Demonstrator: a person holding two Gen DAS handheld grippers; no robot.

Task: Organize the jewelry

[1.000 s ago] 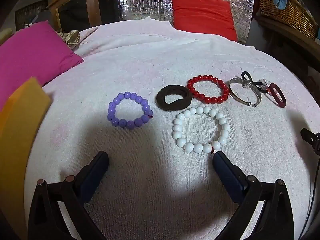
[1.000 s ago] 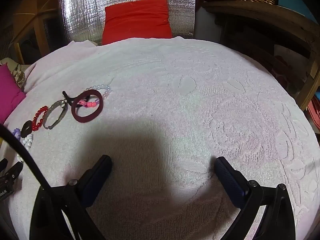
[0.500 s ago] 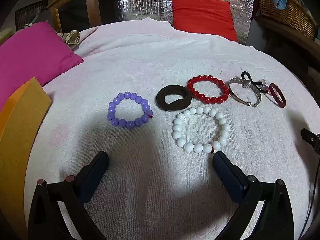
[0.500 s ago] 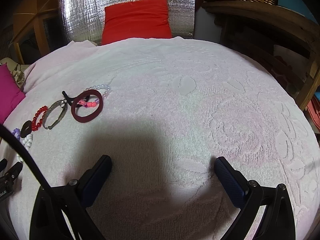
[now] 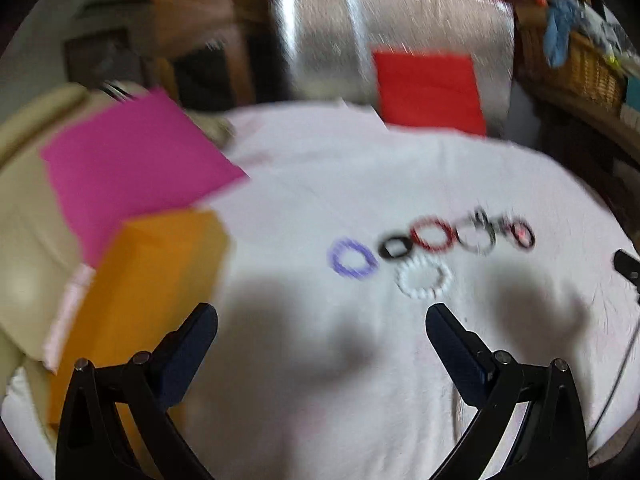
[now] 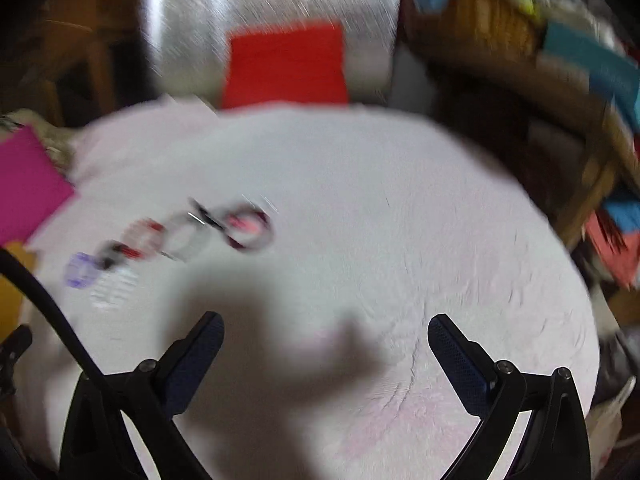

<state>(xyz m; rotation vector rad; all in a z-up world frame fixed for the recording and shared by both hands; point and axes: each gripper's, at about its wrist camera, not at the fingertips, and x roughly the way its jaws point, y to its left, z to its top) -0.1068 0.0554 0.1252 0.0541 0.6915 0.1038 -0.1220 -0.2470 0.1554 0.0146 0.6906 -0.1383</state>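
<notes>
we are at the start, nothing picked up. both the left gripper (image 5: pixel 322 322) and right gripper (image 6: pixel 326 330) hang high over the surface (image 5: pixel 320 184), fingers spread wide and empty. the bracelets (image 5: pixel 424 254) lie ahead of the left fingers, slightly right; next we need to descend onto one.

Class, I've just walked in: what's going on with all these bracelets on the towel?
A person holds a claw in each hand over a white towel. Both the left claw and the right claw are open and hold nothing. The jewelry lies untouched: a purple bead bracelet, a black ring, a red bead bracelet and a white bead bracelet. An orange box sits at the left. The views are blurred.
</notes>
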